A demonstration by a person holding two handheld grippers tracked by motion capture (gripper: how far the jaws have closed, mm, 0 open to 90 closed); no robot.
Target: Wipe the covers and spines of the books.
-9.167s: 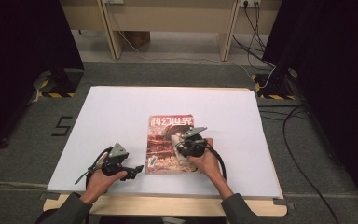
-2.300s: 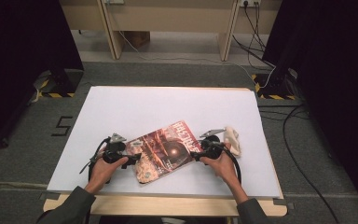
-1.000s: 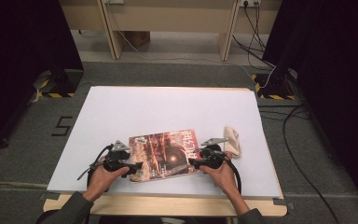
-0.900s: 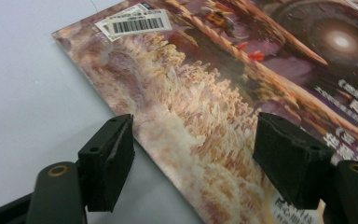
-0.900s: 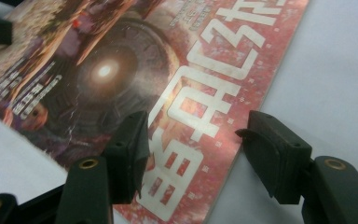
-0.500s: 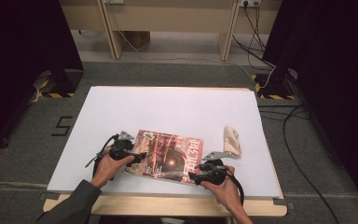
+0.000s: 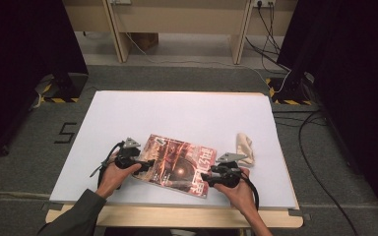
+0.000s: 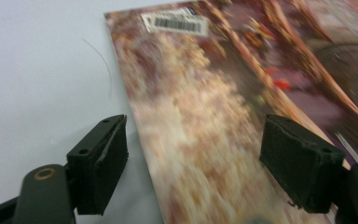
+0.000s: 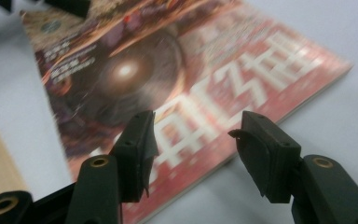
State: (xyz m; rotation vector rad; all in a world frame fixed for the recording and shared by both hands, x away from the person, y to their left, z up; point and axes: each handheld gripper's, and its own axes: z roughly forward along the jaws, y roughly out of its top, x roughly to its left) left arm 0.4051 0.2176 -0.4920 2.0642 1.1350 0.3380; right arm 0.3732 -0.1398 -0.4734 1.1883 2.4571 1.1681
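A magazine [image 7: 177,164] with a dark red cover and white title characters lies flat and askew on the white table [image 7: 177,113], near the front edge. My left gripper [image 7: 149,164] is at its left end. In the left gripper view the gripper [image 8: 193,135] straddles the cover [image 8: 223,107], wide apart and touching nothing, its jaws just having opened further. My right gripper [image 7: 203,177] is at the title end. There the gripper [image 9: 196,130] hangs above the cover [image 9: 135,74] with a gap either side, its jaws just having closed somewhat.
A crumpled beige cloth [image 7: 244,145] lies on the table just beyond my right hand. The wooden front edge [image 7: 177,216] runs close under both forearms. Cables [image 7: 320,128] trail on the floor at the right.
The magazine has turned, its title end swinging toward the front right. My right hand came back toward the front edge, and the left gripper shifted slightly away from me.
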